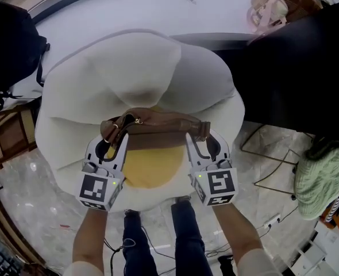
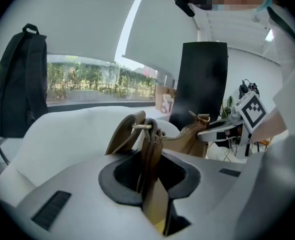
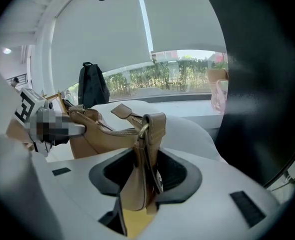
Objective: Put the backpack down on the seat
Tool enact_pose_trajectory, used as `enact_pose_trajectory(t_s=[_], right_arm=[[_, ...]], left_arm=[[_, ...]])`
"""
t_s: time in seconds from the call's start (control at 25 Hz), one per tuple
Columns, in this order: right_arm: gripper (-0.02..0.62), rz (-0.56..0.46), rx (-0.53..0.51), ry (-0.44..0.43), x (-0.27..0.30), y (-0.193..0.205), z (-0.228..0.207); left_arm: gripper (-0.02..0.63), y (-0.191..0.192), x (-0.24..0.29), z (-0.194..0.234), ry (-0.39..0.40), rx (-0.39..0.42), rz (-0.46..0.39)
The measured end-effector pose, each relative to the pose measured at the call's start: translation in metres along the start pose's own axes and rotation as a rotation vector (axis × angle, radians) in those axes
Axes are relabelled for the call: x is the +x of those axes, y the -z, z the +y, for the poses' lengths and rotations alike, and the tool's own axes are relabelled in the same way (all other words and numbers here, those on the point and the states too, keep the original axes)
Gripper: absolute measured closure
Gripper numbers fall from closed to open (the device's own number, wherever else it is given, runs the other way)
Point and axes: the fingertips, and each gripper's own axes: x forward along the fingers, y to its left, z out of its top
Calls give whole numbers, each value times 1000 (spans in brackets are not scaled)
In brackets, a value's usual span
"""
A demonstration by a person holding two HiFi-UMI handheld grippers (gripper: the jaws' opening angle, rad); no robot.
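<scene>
Tan backpack (image 1: 158, 124), gripped at either end by my left tongs (image 1: 115, 135) and right tongs (image 1: 200, 137), seems mid-lowering; next I'd settle it on the seat (image 1: 135, 68) beneath them.

The bag (image 1: 158, 122) is tan brown with gold rings. The seat (image 1: 141, 68) is white, its cushion (image 1: 152, 168) yellow. The left gripper (image 1: 113, 137) and right gripper (image 1: 201, 138) are white with black-and-white square markers.
</scene>
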Motion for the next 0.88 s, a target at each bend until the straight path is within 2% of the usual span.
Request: enact_pose_trajectory(t_s=[0.4,0.88], right_arm=[[430,69,6,5,44,31,-18],[430,175,-4,0,77,62,-35]], left_arm=[[518,31,45,19,5,-24,60],[517,71,77,23,4,-119,127]])
